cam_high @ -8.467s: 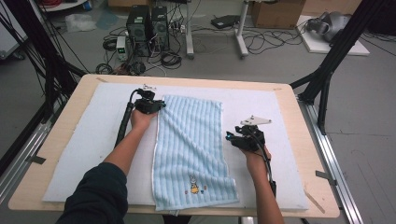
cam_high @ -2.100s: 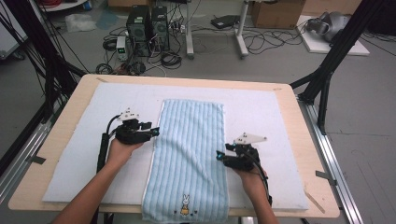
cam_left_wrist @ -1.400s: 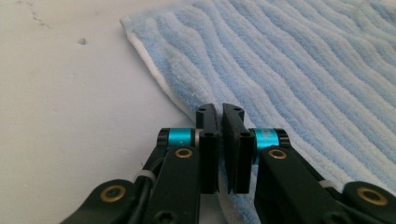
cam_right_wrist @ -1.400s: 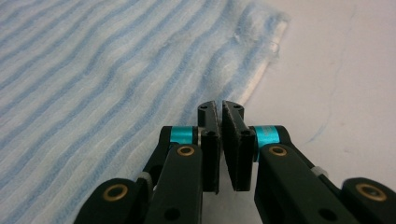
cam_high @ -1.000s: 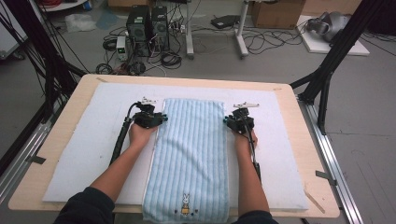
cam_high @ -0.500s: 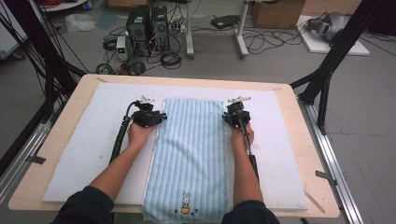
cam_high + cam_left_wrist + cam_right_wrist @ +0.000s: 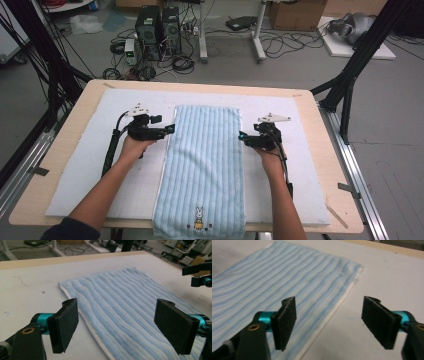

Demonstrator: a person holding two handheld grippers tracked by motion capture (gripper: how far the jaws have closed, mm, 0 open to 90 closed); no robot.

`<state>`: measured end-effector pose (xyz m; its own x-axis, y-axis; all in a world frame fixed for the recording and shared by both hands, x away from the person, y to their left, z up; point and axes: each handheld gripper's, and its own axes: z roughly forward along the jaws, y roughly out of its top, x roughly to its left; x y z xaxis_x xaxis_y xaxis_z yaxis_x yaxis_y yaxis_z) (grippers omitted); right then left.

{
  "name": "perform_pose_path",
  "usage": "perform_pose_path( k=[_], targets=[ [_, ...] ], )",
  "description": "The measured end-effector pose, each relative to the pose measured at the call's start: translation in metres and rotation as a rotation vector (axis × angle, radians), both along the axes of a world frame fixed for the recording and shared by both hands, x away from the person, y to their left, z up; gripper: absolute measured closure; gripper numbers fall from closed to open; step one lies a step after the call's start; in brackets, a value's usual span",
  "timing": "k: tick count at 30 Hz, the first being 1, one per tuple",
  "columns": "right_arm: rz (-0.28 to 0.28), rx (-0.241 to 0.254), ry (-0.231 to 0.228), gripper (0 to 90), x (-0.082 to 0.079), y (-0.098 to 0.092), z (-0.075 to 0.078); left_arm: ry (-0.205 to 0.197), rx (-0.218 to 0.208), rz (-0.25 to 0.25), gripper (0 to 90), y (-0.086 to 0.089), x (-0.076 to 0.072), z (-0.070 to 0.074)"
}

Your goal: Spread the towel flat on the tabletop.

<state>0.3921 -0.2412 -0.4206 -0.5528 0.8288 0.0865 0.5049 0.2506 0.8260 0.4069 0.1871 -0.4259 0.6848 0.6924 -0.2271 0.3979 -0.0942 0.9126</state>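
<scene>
Towel (image 7: pixel 205 165) flat on mat (image 7: pixel 90 165), claws apart

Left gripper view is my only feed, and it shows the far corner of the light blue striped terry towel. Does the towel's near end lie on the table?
Observer: No. The near end of the light blue striped terry towel hangs over the front edge of the wooden table.
Operator: Any marking on that end?
Observer: Yes, a small embroidered rabbit sits just above the hem.
Operator: Is the right gripper holding the towel?
Observer: No. The jaws of the right gripper have just been opening. They stand wide apart, and the towel's side edge lies beneath the gap, unpinched.
</scene>
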Motion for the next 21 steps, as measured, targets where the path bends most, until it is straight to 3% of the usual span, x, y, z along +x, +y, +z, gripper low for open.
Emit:
perform_pose_path(
  k=[3, 6, 9, 12, 14, 15, 21],
  targets=[
    [0.002, 0.003, -0.032, 11.2, -0.02, -0.002, 0.002, -0.021, -0.01, -0.027, 20.2, 0.008, -0.011, -0.001],
    [0.025, 0.002, -0.062, 11.2, -0.035, -0.004, 0.001, -0.023, -0.02, -0.06, 20.2, 0.014, -0.019, 0.0],
    [0.052, -0.066, -0.099, 11.2, -0.047, -0.003, 0.002, -0.05, -0.033, -0.071, 20.7, 0.021, -0.026, 0.003],
    [0.049, -0.059, -0.132, 11.2, -0.056, -0.006, 0.002, -0.074, -0.027, -0.075, 20.6, 0.026, -0.035, 0.002],
    [0.043, -0.034, -0.142, 11.2, -0.06, -0.009, 0.002, -0.071, -0.014, -0.065, 23.5, 0.028, -0.038, 0.0],
    [0.042, -0.05, -0.152, 11.2, -0.061, -0.011, 0.003, -0.067, -0.019, -0.057, 24.1, 0.028, -0.039, -0.001],
    [-0.006, -0.029, -0.159, 11.1, -0.062, -0.018, 0.003, -0.067, -0.052, -0.033, 23.5, 0.034, -0.042, -0.002]
  ],
)
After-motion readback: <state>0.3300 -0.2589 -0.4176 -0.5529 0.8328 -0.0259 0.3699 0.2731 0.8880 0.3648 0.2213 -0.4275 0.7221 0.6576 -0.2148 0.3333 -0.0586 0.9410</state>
